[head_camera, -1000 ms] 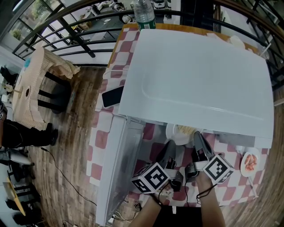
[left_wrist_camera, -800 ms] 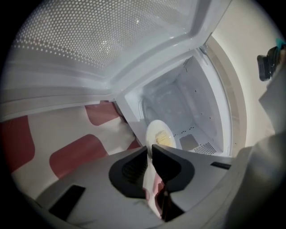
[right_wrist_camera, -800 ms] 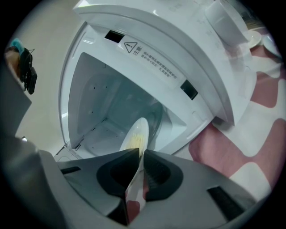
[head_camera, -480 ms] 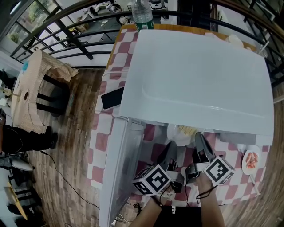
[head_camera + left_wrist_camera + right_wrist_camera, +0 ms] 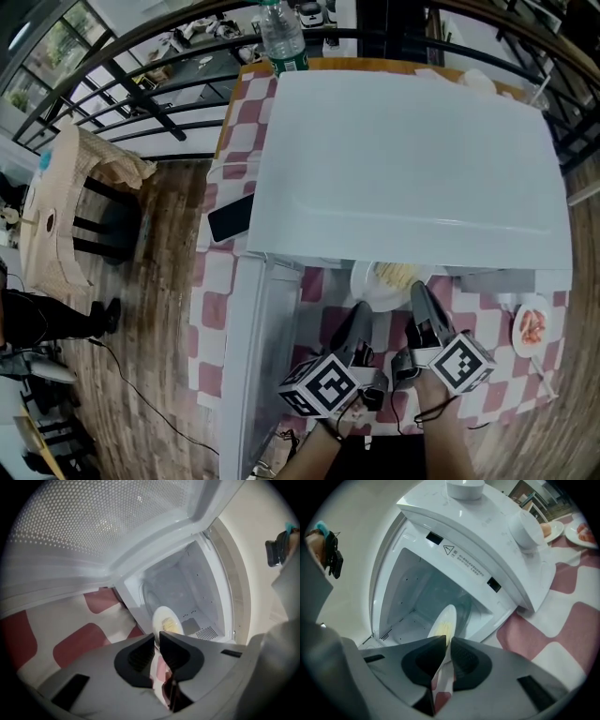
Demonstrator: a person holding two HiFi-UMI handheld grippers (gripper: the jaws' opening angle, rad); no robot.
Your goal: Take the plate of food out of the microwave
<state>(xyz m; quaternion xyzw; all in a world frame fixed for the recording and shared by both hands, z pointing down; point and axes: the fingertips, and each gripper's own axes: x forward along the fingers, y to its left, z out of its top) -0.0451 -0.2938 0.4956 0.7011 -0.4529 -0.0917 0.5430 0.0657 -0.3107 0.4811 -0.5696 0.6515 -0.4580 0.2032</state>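
Operator: Since a second ago the plate [image 5: 386, 281] shows a bit more past the microwave's [image 5: 403, 159] front edge. My head view has also shifted, so the bottle [image 5: 281, 33] at the far end sits further left. Both grippers look much where they were.

Desk: What's around it, and what's in your way?

Operator: From above, the microwave's white top hides most of the plate — I only see its near part sticking out over the checked cloth [image 5: 211, 300]. The door [image 5: 258, 347] hangs open on the left, just beside my left gripper [image 5: 359, 314]. A phone [image 5: 230, 217] lies on the cloth by the microwave's left side. A second plate [image 5: 532, 326] with something reddish sits well to the right. Off the table there's a covered chair [image 5: 66, 206] on the wood floor.

Desk: Jaws?

Operator: My right gripper [image 5: 419, 298] is clamped on the plate's rim; in its own view the rim runs straight down between the jaws. The left jaws are closed to a narrow slit with the near rim at their tips — they seem to pinch it too.

Desk: And the plate itself?

Operator: White and round, with a pale yellow heap of food in the middle. It sits at the mouth of the cavity, between the two grippers.
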